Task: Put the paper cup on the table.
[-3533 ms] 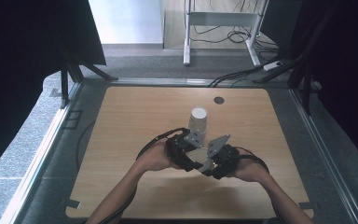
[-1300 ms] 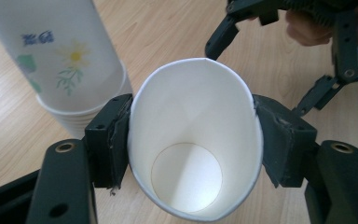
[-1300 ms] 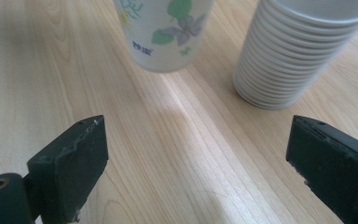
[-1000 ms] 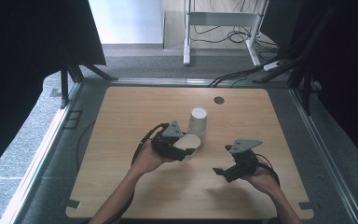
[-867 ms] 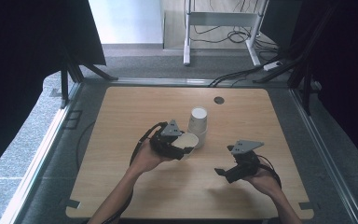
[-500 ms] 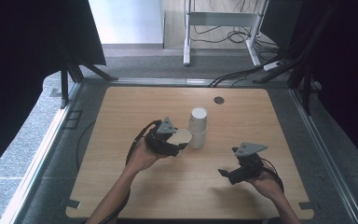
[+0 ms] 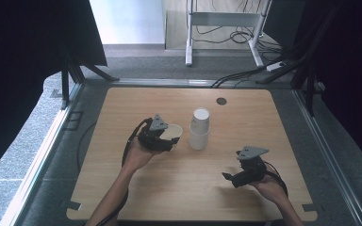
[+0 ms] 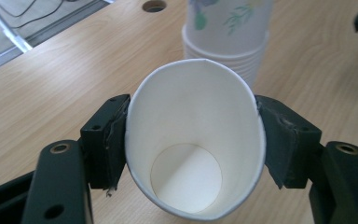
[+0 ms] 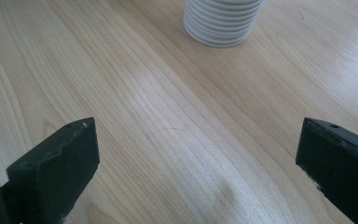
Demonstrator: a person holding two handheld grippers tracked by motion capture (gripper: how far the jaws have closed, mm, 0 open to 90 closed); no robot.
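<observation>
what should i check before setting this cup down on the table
1. Grip: left gripper shut on the paper cup, one jaw on each side: ok.
2. Cup shape: rim squeezed oval: not ok.
3. Cup contents: inside looks empty: ok.
4. Separation: held cup apart from the cup stack: ok.
5. Right gripper open, off to the side over the table: ok.
6. Landing spot under the cup: cannot tell.

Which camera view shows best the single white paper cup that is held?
The left gripper view: the single white paper cup is close, open mouth toward the camera, squeezed between both jaws. The high view shows it small, beside the stack.
</observation>
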